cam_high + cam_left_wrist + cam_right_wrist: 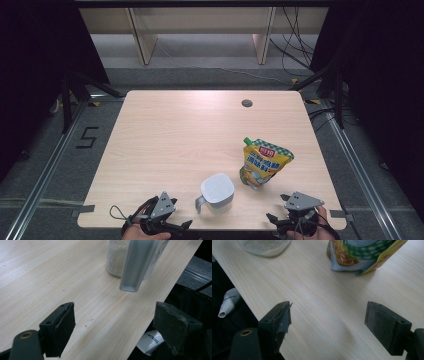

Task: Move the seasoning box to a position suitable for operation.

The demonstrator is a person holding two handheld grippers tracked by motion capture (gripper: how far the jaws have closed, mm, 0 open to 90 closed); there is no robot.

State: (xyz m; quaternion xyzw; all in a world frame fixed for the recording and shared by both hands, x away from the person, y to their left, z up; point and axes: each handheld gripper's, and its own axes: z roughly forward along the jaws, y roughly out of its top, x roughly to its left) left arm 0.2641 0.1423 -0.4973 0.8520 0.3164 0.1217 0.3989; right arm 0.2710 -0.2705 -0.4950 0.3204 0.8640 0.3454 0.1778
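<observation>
A clear jug with a white lid (217,189) and a grey handle (136,263) stands near the table's front edge, with pale grains inside (117,257). To its right a yellow and green spouted pouch (262,162) stands upright; its base (359,255) lies ahead of my right gripper. My left gripper (167,226) is open at the front edge, left of the jug, its jaws (115,330) empty. My right gripper (282,222) is open at the front edge below the pouch, with nothing between its jaws (328,326).
The light wooden table (175,135) has a round cable hole (246,103) at the back right. Wooden shelf legs and cables stand on the floor beyond it. A white tag (151,341) hangs below the table's edge.
</observation>
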